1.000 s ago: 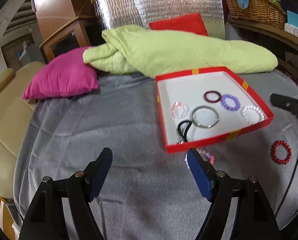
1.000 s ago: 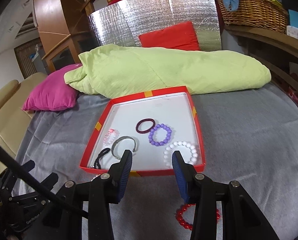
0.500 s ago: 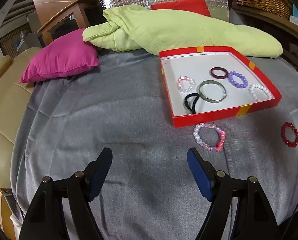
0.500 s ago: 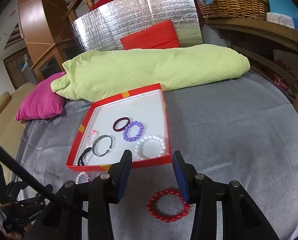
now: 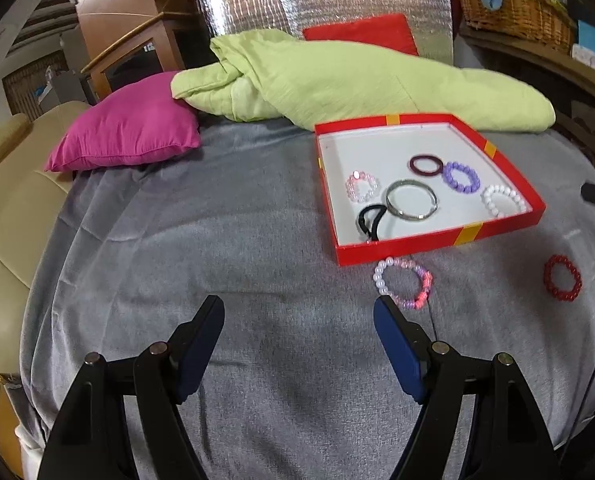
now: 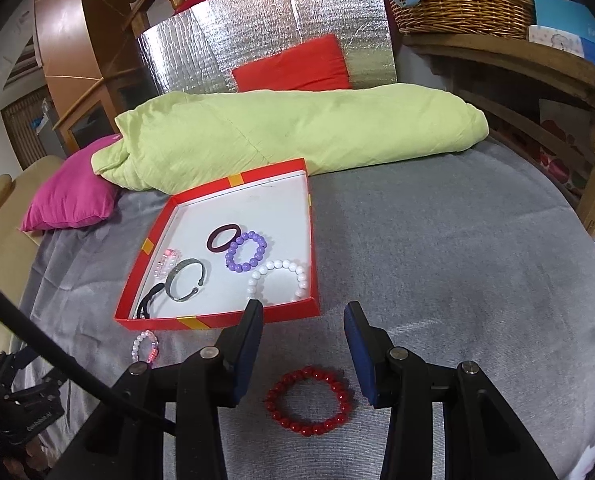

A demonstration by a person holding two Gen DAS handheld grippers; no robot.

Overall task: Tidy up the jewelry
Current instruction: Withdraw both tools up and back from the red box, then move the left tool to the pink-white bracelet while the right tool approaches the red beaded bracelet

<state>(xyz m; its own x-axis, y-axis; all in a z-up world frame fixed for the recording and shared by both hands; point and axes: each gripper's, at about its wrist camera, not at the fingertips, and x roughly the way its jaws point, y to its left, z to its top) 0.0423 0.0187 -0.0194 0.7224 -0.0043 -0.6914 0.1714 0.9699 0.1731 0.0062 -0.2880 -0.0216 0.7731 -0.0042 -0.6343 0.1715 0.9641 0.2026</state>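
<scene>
A red tray (image 5: 437, 237) (image 6: 217, 316) with a white floor lies on the grey bedspread and holds several bracelets and bands. A pink-and-white bead bracelet (image 5: 403, 282) (image 6: 145, 346) lies just in front of the tray, beside the right finger of my left gripper (image 5: 297, 320), which is open and empty. A red bead bracelet (image 6: 309, 400) (image 5: 562, 283) lies on the bedspread right of the tray. My right gripper (image 6: 303, 320) is open and empty, its fingers to either side of the red bracelet and above it.
A green quilt (image 5: 357, 76) and a magenta cushion (image 5: 129, 136) lie behind the tray. A red cushion (image 6: 293, 64) leans on a silver foil board. A wicker basket (image 6: 461, 0) sits on a wooden shelf at right. A beige sofa (image 5: 1, 216) borders the left side.
Both grippers have pulled back from the tray. The pink-and-white bracelet is no longer hidden by my left finger. The red bracelet now lies between my right gripper's fingers in view.
</scene>
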